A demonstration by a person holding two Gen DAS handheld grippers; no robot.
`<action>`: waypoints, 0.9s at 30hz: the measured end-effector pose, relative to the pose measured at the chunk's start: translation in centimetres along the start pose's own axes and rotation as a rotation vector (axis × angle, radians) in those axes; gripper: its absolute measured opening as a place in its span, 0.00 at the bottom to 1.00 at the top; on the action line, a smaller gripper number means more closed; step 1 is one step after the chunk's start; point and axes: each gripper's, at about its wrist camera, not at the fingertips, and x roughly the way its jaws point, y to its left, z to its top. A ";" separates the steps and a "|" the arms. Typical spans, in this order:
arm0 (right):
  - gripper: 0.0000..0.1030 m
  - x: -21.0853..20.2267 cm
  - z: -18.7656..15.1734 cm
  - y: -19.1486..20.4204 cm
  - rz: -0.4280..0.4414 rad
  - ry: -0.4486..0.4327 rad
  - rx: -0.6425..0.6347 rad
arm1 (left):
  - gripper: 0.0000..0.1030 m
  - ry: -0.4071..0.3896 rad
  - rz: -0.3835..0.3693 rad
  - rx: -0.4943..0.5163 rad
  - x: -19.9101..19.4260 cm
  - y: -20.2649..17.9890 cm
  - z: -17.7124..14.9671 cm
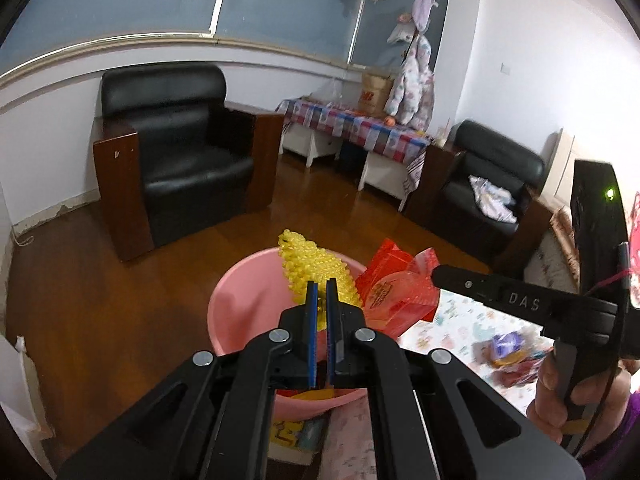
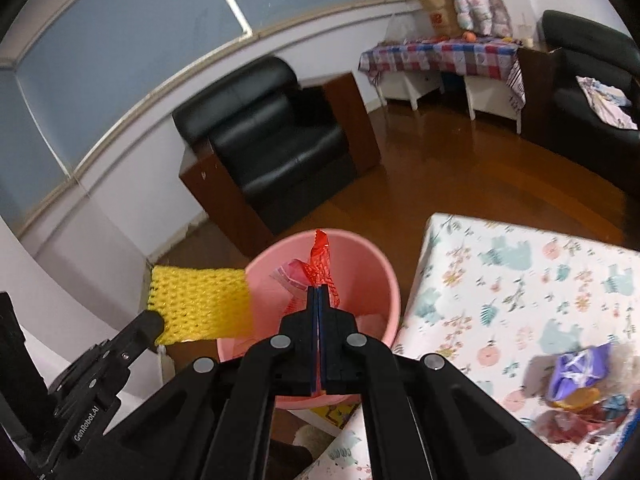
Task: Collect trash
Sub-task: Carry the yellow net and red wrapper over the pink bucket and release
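My right gripper [image 1: 436, 274] reads "DAS" on its side; my left gripper [image 2: 154, 326] reads "GenRobot.AI". One pink bucket [image 2: 390, 280] stands beside the floral table [image 2: 500, 280]. My left gripper is clenched on one yellow foam net [image 1: 316, 276] above the bucket, my right on one red wrapper [image 2: 322, 264] over it. Two black armchairs [image 1: 180, 148] stand beyond the bucket.

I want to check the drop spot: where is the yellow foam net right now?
The yellow foam net is pinched in the left gripper, held at the left rim of the pink bin.
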 end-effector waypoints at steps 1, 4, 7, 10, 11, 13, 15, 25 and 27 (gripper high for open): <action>0.00 1.1 -0.3 0.1 -0.001 0.018 -0.002 | 0.03 0.010 0.005 0.004 0.5 0.2 -0.2; 0.00 3.3 -1.4 0.4 -0.013 0.055 -0.016 | 0.03 0.042 0.017 0.003 1.9 0.8 -1.0; 0.00 5.2 -2.4 0.3 -0.013 0.092 -0.020 | 0.03 0.080 0.013 -0.007 3.4 1.3 -1.5; 0.00 6.5 -2.9 0.1 -0.013 0.110 -0.016 | 0.03 0.100 0.014 -0.022 4.5 1.9 -1.6; 0.00 6.6 -3.0 -0.1 -0.008 0.113 -0.014 | 0.04 0.110 0.012 -0.028 4.9 2.0 -1.7; 0.04 7.0 -3.2 -0.4 0.004 0.119 -0.013 | 0.04 0.135 0.005 -0.044 5.5 2.4 -1.8; 0.12 7.2 -3.3 -0.5 0.015 0.119 -0.018 | 0.05 0.149 0.005 -0.043 6.0 2.5 -1.9; 0.39 3.8 -3.3 -0.4 0.056 0.028 -0.078 | 0.06 0.121 -0.007 -0.095 5.3 2.7 -1.5; 0.39 2.7 -3.3 -0.6 0.056 0.012 -0.080 | 0.06 0.118 -0.012 -0.109 5.0 2.7 -1.4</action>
